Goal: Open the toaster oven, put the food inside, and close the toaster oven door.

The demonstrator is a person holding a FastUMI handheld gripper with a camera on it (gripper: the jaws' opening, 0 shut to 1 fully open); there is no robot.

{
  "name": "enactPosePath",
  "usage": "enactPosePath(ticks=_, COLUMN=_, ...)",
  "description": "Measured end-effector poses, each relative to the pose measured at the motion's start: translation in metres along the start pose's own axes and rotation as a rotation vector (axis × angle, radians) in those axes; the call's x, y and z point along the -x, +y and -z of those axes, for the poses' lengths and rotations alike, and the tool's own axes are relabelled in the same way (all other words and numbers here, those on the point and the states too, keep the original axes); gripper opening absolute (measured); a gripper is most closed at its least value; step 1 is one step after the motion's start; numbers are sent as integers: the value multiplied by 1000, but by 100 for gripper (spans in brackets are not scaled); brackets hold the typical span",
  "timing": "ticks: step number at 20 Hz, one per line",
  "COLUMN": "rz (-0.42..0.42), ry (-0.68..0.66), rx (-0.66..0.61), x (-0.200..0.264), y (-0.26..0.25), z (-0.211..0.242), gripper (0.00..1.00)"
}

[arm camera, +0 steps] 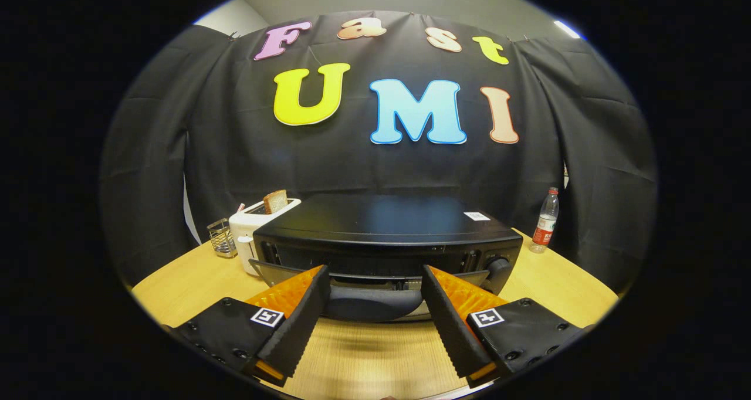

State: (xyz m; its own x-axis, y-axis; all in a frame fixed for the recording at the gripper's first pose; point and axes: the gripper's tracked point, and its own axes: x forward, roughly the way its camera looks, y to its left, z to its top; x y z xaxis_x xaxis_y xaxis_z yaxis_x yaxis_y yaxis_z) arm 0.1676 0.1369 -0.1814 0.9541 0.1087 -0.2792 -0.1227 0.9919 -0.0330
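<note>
One black toaster oven (387, 236) sits on the wooden surface (369, 359), filling the middle of it just ahead of the gripper (372, 288). Its door (369, 297) is swung partway down toward the front edge of the surface, with one control knob (499, 265) showing on its right end. The jaws stand wide open, gripping nothing, with the lowered door between their two fingertips (320, 277). Behind the oven's left end, toward the far left edge of the surface, stands one white pop-up toaster (249, 233) with one slice of bread (274, 201) upright in its slot. Just left of it is one small wire rack (221, 237). Near the far right edge stands one clear plastic bottle (545, 221) with a red cap, apart from the oven.
</note>
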Motion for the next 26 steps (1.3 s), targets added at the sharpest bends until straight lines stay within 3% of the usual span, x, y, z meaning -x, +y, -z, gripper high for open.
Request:
enactPosePath(ticks=19, rz=24, ry=170, rx=31, x=50, y=6, z=90, gripper=99)
enactPosePath(ticks=26, rz=-6, ry=247, rx=75, x=72, y=8, z=114, gripper=100)
